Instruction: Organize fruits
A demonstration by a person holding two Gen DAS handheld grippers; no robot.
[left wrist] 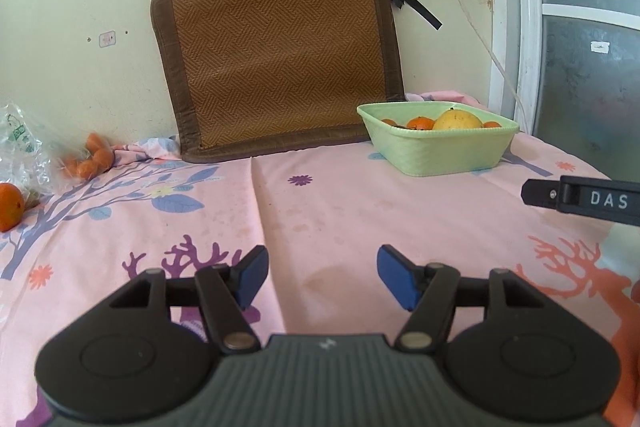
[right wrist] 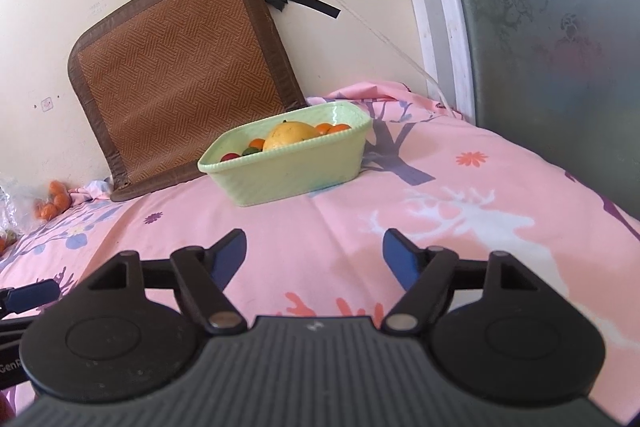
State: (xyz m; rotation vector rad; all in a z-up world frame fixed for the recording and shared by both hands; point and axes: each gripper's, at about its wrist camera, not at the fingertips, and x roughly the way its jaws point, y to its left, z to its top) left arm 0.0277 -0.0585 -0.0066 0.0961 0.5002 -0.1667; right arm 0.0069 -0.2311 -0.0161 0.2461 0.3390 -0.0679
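L gripper (left wrist: 322,275) & R gripper (right wrist: 314,255): jaws apart, nothing between, near side of green basket (left wrist: 440,155). Yellow fruit (left wrist: 457,119) + small oranges (left wrist: 420,123) inside basket; loose oranges (left wrist: 94,157) far left of it.

basket (right wrist: 280,171): matt green plastic, ribbed
bedsheet (right wrist: 460,227): soft printed cloth
mat (left wrist: 276,51): rough woven, cloth-edged
bag (left wrist: 20,147): crinkly clear plastic

Both tongs (left wrist: 322,277) (right wrist: 314,261) agape, empty
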